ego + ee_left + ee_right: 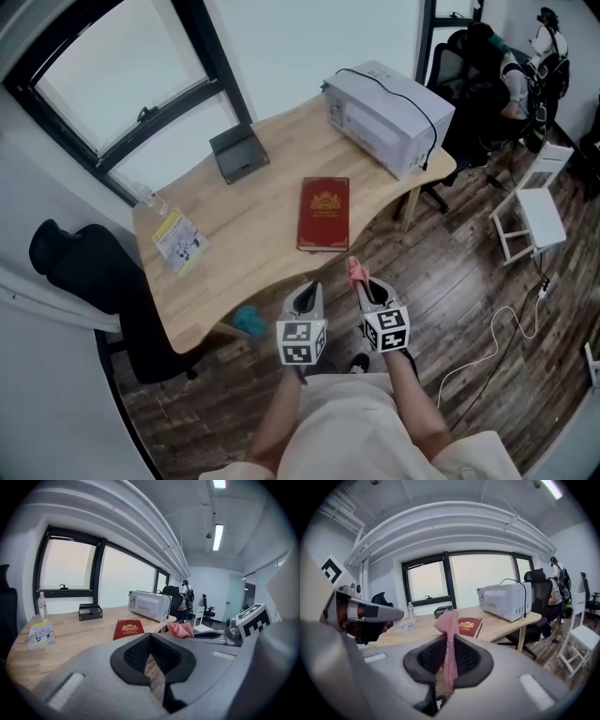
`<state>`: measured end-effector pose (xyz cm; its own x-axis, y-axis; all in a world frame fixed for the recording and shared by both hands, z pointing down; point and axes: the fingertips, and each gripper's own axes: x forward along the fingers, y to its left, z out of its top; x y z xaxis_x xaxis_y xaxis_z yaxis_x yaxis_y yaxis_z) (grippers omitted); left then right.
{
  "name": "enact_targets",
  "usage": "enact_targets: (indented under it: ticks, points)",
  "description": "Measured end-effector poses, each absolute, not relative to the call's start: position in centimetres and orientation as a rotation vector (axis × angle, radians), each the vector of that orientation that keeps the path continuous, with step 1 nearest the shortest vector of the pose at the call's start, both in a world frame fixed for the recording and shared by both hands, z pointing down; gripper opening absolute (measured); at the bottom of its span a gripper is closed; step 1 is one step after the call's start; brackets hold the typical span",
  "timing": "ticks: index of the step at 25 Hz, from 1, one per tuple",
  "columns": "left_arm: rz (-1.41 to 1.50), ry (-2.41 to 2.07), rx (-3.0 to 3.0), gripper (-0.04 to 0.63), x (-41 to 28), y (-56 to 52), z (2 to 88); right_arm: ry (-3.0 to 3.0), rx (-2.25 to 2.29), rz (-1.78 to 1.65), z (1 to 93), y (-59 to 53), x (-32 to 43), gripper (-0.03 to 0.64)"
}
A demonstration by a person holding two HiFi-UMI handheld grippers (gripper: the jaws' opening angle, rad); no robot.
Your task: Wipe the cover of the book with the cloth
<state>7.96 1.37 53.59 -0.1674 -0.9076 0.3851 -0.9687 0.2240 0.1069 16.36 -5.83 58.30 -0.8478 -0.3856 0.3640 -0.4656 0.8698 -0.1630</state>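
A dark red book [323,214] with a gold crest lies shut near the front edge of the wooden table [253,225]; it also shows in the left gripper view [128,628] and the right gripper view [469,625]. My right gripper [361,283] [449,644] is shut on a pink cloth [355,271] [450,623] that sticks up between its jaws. It hangs in front of the table, short of the book. The cloth [180,629] is seen from the left too. My left gripper [307,298] [151,644] is beside it, jaws together, holding nothing.
A white microwave [386,117] stands at the table's right end. A black box [238,153], a bottle [150,199] and a leaflet [178,239] sit at the back and left. A black chair [84,262] is at the left, a white stool [534,220] on the wood floor at the right.
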Motion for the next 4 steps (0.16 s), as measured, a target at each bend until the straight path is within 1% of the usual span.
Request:
enact_targets:
  ticks: [4]
  points:
    - [0.18, -2.127, 1.72, 0.008, 8.35, 1.39, 53.77, -2.73, 0.65, 0.339, 57.65, -6.35, 16.78, 0.035]
